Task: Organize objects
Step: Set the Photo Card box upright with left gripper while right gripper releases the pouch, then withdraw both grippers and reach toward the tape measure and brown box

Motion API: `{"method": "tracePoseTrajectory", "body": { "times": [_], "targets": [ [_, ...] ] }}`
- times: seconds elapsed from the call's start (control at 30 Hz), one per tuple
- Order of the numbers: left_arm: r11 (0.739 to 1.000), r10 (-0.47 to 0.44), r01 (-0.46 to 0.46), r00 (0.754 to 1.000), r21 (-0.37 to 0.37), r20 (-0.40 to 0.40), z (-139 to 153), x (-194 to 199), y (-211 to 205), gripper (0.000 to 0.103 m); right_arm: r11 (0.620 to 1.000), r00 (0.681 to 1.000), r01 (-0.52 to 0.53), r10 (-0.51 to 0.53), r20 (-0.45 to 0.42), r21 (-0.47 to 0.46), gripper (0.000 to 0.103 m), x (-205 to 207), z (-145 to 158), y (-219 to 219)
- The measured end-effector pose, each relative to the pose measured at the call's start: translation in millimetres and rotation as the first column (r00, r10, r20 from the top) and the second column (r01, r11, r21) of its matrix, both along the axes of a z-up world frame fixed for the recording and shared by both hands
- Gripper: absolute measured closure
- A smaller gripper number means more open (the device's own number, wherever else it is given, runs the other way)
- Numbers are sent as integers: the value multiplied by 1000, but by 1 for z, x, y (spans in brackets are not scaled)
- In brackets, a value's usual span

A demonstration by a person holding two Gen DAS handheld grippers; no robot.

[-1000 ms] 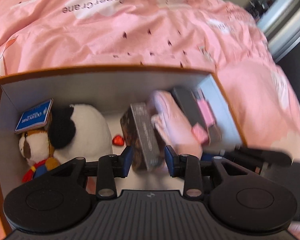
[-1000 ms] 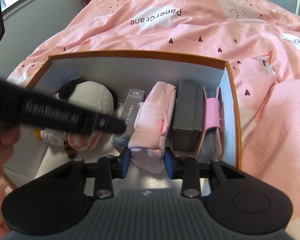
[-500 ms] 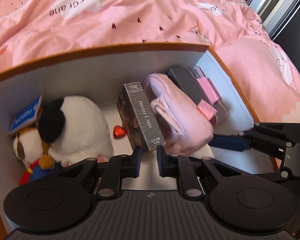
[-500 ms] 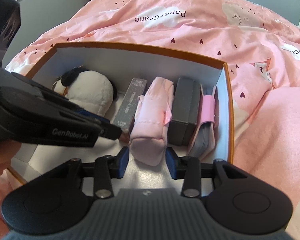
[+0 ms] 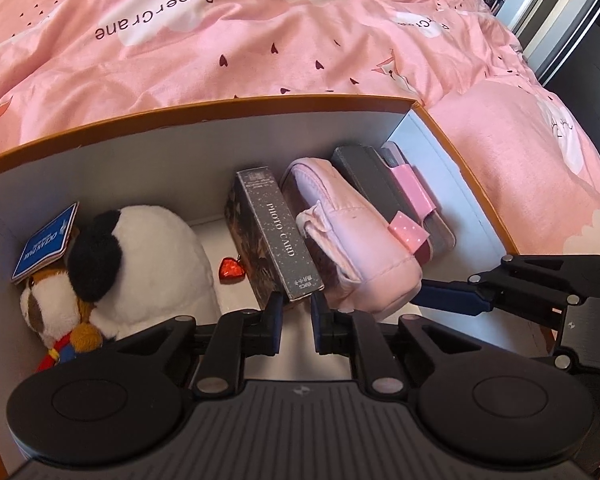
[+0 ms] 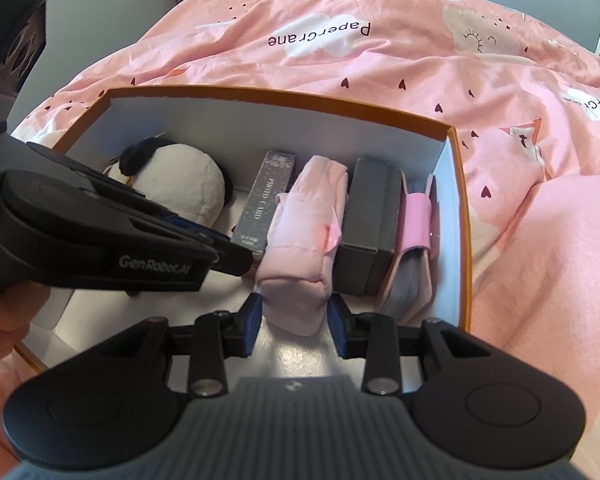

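Photo-card box [image 5: 278, 240], stiff cardboard and likely light, stood on edge in the orange-rimmed carton [image 5: 204, 104], against the soft pink pouch [image 5: 352, 236]; its near end suited a pinch. Left gripper [image 5: 294, 312] was clamped there; right gripper's [image 6: 296, 312] jaws eased open around the pouch. Only the left view showed the red heart charm [image 5: 231, 270].

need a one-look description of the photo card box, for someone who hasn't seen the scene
On the pink bedspread sits an orange-rimmed box with white inner walls. Inside, items stand in a row; the photo card box stands between the white plush toy and the pink fabric pouch. It is the only slim dark grey carton with "PHOTO CARD" printed along its top edge.
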State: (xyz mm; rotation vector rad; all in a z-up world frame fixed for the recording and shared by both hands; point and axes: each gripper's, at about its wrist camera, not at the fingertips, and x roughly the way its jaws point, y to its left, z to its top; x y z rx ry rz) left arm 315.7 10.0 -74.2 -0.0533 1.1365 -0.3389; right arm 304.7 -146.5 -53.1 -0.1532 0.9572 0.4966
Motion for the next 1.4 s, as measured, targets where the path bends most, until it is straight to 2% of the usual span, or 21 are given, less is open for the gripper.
{"method": "tracePoseTrajectory", "body": {
  "times": [0.2,0.33,0.53,0.63,0.73,0.93,1.07,1.17,1.23,1.4],
  "targets": [
    [1000,11,-11,1000,7,12,17,-11,4,87,1000,1000,5,-5,7,7,58,-7,9,-5],
    [999,39,-41,998,25,57,40,-30,8,87,1000,999,15,-16,30,20,58,-21,23,-11],
    [995,71,-80,989,65,130,80,-84,11,87,995,991,66,-74,108,79,57,-67,58,-26],
    [995,88,-93,985,27,149,98,-116,16,86,992,986,77,-90,140,98,57,-97,71,-33],
    [995,95,-96,984,4,152,105,-146,19,84,988,986,83,-101,135,130,57,-129,76,-39],
    [993,111,-114,989,34,95,94,-197,27,83,986,990,98,-111,87,138,57,-181,66,-40],
    [987,148,-150,988,62,30,71,-216,41,83,989,999,50,-47,-24,138,57,-202,44,-28],
    [980,183,-180,983,88,-31,51,-229,51,83,990,993,14,3,-119,142,57,-212,24,-13],
    [973,208,-202,977,108,-45,41,-234,56,83,991,987,-6,27,-157,130,49,-216,15,-5],
    [962,249,-240,967,129,-55,29,-245,68,83,994,975,-60,77,-207,86,46,-225,0,17]
  ]
}}
